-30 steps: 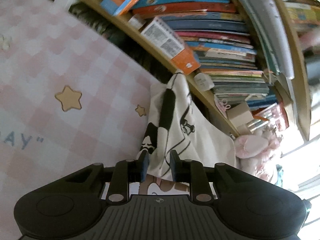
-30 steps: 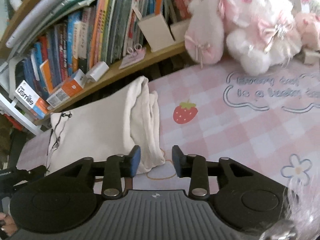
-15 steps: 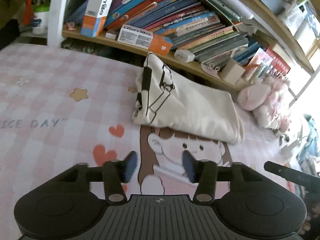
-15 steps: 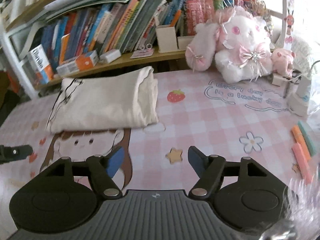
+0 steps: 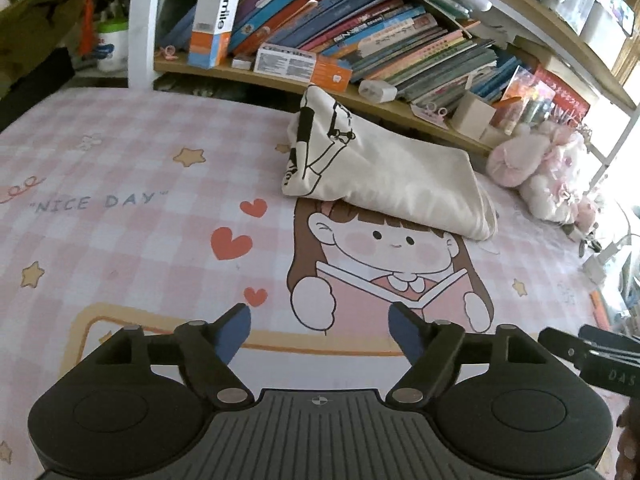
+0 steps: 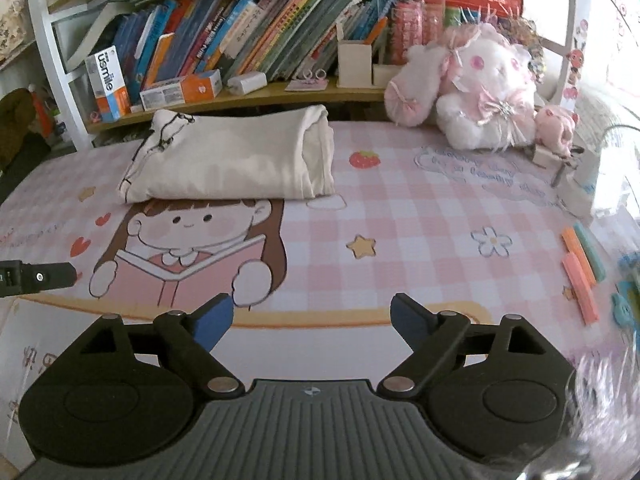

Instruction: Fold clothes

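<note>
A: The jaws of the left gripper (image 5: 319,330) are opening wide and nothing is between them; only the pink checked mat (image 5: 132,216) on the worktop shows there. The right gripper (image 6: 312,320) is the same: its jaws are opening and they hold nothing.

B: And where is the garment?

A: The folded cream garment (image 6: 232,160) lies at the far edge of the mat, just in front of the low bookshelf (image 6: 256,96), well apart from both grippers. It covers the top of the cartoon girl's head on the mat.

B: What can go wrong now?

A: I think the fold can loosen. The right end is a thick, rounded bundle of layers, and nothing presses it, so the layers can spring open. The left end, with the black line print (image 5: 320,136), stands up a little and seems to lean against the shelf edge, so it can slide down.

B: Any other risk?

A: If a gripper goes back to tidy it, one open jaw can catch a loose layer and pull the bundle apart. The plush rabbit (image 6: 480,92) is near the right end, but it does not touch the garment.
</note>
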`<state>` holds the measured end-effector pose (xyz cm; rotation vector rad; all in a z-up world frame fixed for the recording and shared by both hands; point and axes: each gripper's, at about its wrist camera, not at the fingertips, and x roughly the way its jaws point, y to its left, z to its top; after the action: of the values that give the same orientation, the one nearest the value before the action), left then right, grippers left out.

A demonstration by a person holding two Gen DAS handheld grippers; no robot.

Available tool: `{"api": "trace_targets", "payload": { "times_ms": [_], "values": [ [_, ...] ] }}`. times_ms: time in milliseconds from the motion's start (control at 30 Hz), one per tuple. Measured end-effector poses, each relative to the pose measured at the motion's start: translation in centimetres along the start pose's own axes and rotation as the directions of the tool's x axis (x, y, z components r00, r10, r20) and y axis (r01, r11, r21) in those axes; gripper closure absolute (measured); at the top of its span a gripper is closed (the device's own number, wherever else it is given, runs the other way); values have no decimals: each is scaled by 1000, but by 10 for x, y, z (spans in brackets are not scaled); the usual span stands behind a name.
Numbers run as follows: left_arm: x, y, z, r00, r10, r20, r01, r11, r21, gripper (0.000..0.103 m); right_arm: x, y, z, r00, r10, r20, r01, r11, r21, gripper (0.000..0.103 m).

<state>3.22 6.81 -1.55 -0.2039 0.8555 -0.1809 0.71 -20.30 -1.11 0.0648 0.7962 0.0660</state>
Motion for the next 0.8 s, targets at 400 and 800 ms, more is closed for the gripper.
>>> {"api": "trace_targets", "payload": {
  "times_ms": [400, 800],
  "values": [
    [-2, -22, -17, 999, 44, -23, -42, 996, 74, 17, -9, 11, -15, 1000, -12, -10, 11, 1000, -26, 16],
    [-2, -26, -19, 999, 44, -32, -41, 995, 89, 16, -10, 11, -15, 1000, -30, -4, 30, 999, -20, 16]
  ]
}}
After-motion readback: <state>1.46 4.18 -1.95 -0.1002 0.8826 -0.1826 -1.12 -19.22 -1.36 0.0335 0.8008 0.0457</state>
